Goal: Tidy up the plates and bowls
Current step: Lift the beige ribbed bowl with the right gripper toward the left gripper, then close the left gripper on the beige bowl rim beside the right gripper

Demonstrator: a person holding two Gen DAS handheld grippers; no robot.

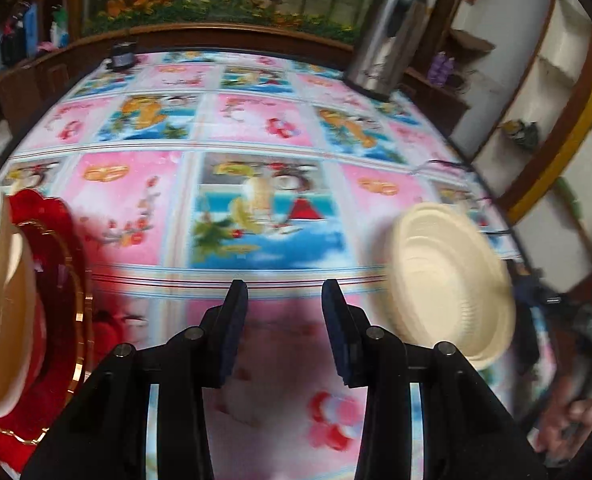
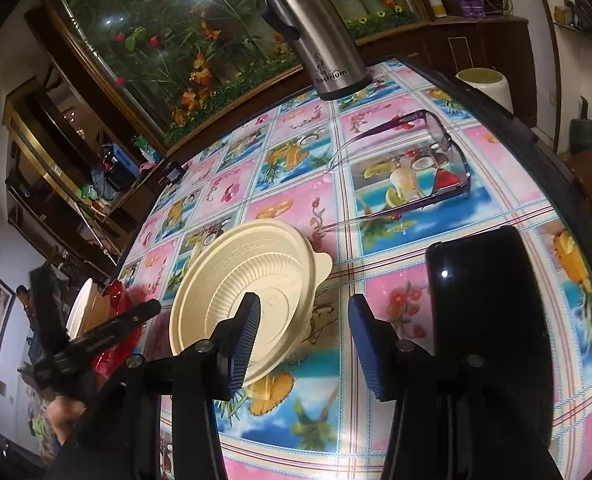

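Cream disposable bowl [image 2: 248,300] lies upturned on the tablecloth [image 2: 396,264], ready for stacking; left gripper [image 1: 284,332] and right gripper [image 2: 304,344] gape partway, empty.

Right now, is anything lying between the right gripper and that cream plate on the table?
Nothing visible does. The cream plate lies just beyond the right gripper, partly behind its left finger. The glasses and steel flask sit farther back.
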